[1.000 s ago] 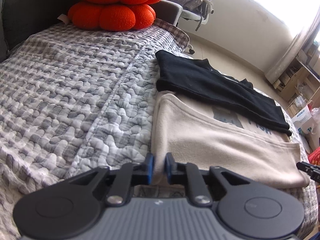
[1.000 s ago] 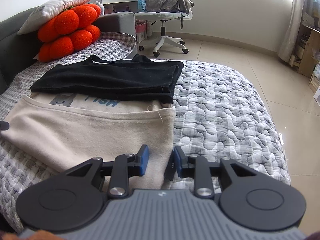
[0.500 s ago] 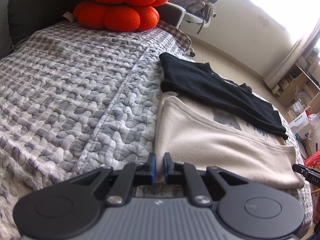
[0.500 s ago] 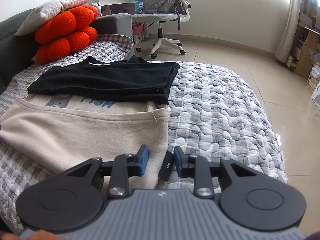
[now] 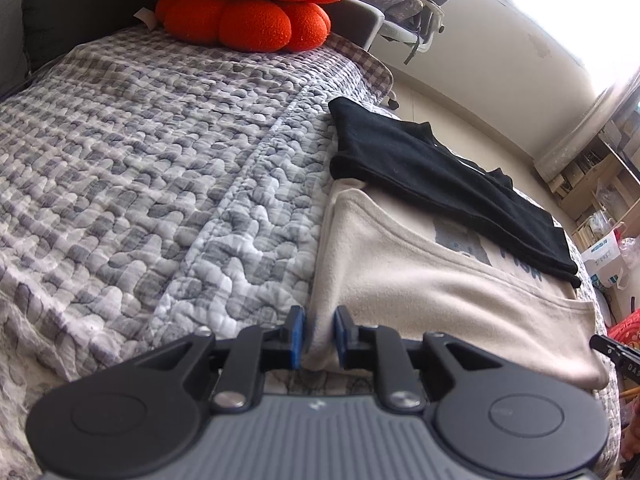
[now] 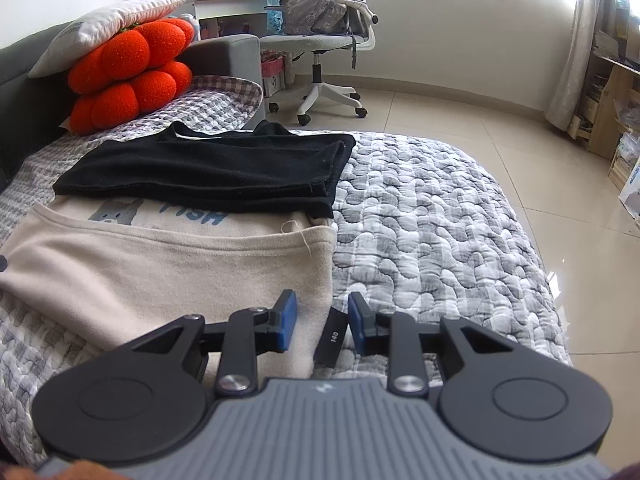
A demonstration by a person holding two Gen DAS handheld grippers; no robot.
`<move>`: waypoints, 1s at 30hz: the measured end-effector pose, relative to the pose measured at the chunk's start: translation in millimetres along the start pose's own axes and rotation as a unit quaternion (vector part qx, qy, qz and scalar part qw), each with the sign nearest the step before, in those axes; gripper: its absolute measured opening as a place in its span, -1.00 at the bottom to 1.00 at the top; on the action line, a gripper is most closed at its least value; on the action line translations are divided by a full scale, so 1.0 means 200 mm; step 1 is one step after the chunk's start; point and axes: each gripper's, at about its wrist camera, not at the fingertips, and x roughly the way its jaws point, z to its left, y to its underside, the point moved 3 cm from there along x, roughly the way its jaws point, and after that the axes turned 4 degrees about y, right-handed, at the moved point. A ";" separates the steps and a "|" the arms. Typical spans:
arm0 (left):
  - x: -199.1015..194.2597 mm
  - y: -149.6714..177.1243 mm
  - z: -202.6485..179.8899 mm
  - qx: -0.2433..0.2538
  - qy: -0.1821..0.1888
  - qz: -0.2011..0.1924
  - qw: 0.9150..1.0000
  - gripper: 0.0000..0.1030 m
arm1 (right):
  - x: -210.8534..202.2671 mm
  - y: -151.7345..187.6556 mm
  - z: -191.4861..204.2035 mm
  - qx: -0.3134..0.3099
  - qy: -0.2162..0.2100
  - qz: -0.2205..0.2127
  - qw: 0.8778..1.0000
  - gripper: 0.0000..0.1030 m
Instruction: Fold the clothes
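The beige shirt (image 5: 420,280) is laid folded on the quilt (image 5: 140,184), with the folded black shirt (image 6: 208,168) overlapping its far edge. The left gripper (image 5: 318,334) is set at the near left corner; its jaws are opening, cloth between them, pads not seen pressing. The right gripper (image 6: 322,322) is parted over the near right corner and a black size tag (image 6: 331,338), nothing clamped. The printed lettering is partly covered. The cushion (image 5: 248,4) is cut off at the top.
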 end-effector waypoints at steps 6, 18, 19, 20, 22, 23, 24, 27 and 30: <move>0.00 0.00 -0.01 0.010 -0.004 -0.002 1.000 -0.68 | 0.00 0.00 0.00 0.003 0.004 -0.002 1.000 -0.41; -0.01 0.00 0.01 0.005 -0.006 0.001 1.000 -0.73 | 0.01 -0.01 0.00 0.003 0.006 -0.006 1.000 -0.66; -0.01 0.00 0.01 0.005 -0.007 0.001 1.000 -0.73 | 0.01 0.00 0.00 0.001 0.006 -0.006 1.000 -0.66; -0.01 0.00 0.01 0.005 -0.007 0.001 1.000 -0.73 | 0.01 0.00 0.01 0.000 0.007 -0.006 1.000 -0.66; 0.00 0.00 0.01 0.004 -0.006 0.002 1.000 -0.67 | 0.01 0.00 0.02 -0.003 0.008 -0.005 1.000 -0.66; 0.00 0.00 0.01 0.002 -0.004 0.003 1.000 -0.67 | 0.01 0.00 0.02 -0.004 0.009 -0.005 1.000 -0.66; 0.00 0.00 0.02 -0.003 -0.002 0.004 1.000 -0.61 | 0.01 0.00 0.02 -0.004 0.009 -0.005 1.000 -0.66; -0.01 -0.01 0.04 -0.020 0.003 0.006 1.000 -0.48 | 0.01 0.00 0.02 -0.004 0.013 -0.008 1.000 -0.65; -0.02 -0.02 0.05 -0.029 0.007 0.002 1.000 -0.31 | 0.01 -0.01 0.01 0.001 0.017 -0.012 1.000 -0.64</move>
